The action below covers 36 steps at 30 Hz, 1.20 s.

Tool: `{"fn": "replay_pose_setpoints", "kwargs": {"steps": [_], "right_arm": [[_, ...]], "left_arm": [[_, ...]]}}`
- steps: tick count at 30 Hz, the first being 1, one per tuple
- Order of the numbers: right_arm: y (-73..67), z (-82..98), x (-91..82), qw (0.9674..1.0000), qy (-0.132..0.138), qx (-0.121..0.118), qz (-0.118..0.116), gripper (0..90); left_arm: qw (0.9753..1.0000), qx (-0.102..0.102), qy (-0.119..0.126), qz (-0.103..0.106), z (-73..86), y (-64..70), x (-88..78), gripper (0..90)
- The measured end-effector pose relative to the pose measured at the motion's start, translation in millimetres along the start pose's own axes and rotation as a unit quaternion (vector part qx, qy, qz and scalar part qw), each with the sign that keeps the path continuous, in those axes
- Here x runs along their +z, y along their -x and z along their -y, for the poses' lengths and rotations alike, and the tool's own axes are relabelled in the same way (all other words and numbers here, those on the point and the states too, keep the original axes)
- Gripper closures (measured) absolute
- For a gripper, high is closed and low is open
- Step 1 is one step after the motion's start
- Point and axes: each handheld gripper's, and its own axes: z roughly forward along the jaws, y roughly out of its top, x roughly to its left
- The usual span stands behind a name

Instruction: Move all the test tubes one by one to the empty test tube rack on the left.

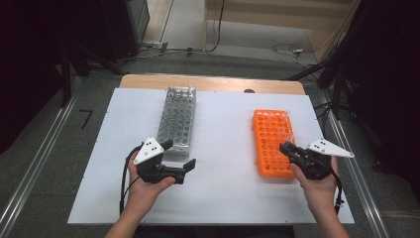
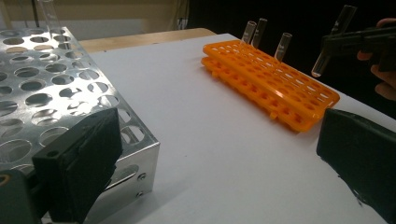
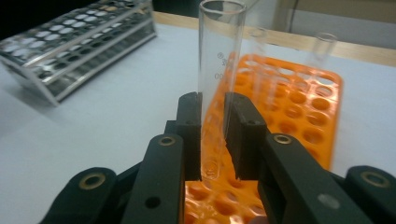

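A clear glass test tube (image 3: 217, 70) stands upright between the pads of my right gripper (image 3: 214, 126), which is shut on it just above the orange rack (image 3: 299, 102). From the left gripper view the same test tube (image 2: 331, 39) hangs tilted over the orange rack's (image 2: 271, 79) far right end. Three more tubes (image 2: 282, 46) stand in that rack. In the high view my right gripper (image 1: 289, 148) sits at the orange rack's (image 1: 271, 141) near right corner. My left gripper (image 1: 179, 154) is open and holds nothing, at the near end of the metal rack (image 1: 177, 116).
The metal rack (image 2: 46, 93) has many round holes and sits close to my left jaw. Both racks rest on a white board (image 1: 223, 188) over a wooden table (image 1: 213, 83). Cables lie on the floor beyond the table.
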Motion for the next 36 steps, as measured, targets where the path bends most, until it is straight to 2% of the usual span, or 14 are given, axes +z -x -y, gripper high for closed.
{"fn": "replay_pose_setpoints", "kwargs": {"steps": [4,5,6,10,15,20,28,33,36], "right_arm": [[-16.8,-5.8,6.9,0.9996,0.0,-0.012,-0.027,73.9],[-26.2,-7.2,10.0,0.9991,-0.001,-0.018,-0.039,73.9],[-26.2,-7.2,10.0,0.9991,-0.001,-0.018,-0.039,73.9],[-45.0,-10.5,14.3,0.9973,-0.001,-0.034,-0.065,73.9],[-67.2,-11.9,17.9,0.9937,0.004,-0.046,-0.102,73.9],[-89.7,-8.1,22.5,0.989,-0.004,-0.063,-0.133,73.9],[-112.9,-0.6,29.2,0.9833,-0.019,-0.087,-0.159,73.9],[-123.0,1.6,32.0,0.9805,-0.026,-0.098,-0.169,74.0],[-128.2,2.5,32.8,0.9789,-0.028,-0.102,-0.174,74.0]], "left_arm": [[1.0,0.005,0.002,0.006,-3.0,5.6,0.0,0.2],[0.9999,0.007,0.002,0.007,-3.3,7.4,0.3,0.2],[0.9999,0.008,0.002,0.01,-3.5,9.4,0.7,0.2],[0.9998,0.012,0.001,0.018,-5.5,15.1,2.0,0.2],[0.9994,0.015,0.003,0.03,-9.7,24.0,3.3,0.3],[0.9988,0.021,0.004,0.045,-13.4,34.8,4.1,3.2],[0.997,0.021,0.0,0.074,-15.8,47.3,9.1,8.7],[0.9958,0.027,-0.012,0.087,-14.4,55.3,15.9,16.3],[0.9952,0.03,-0.017,0.092,-13.5,60.3,19.0,24.3]]}}
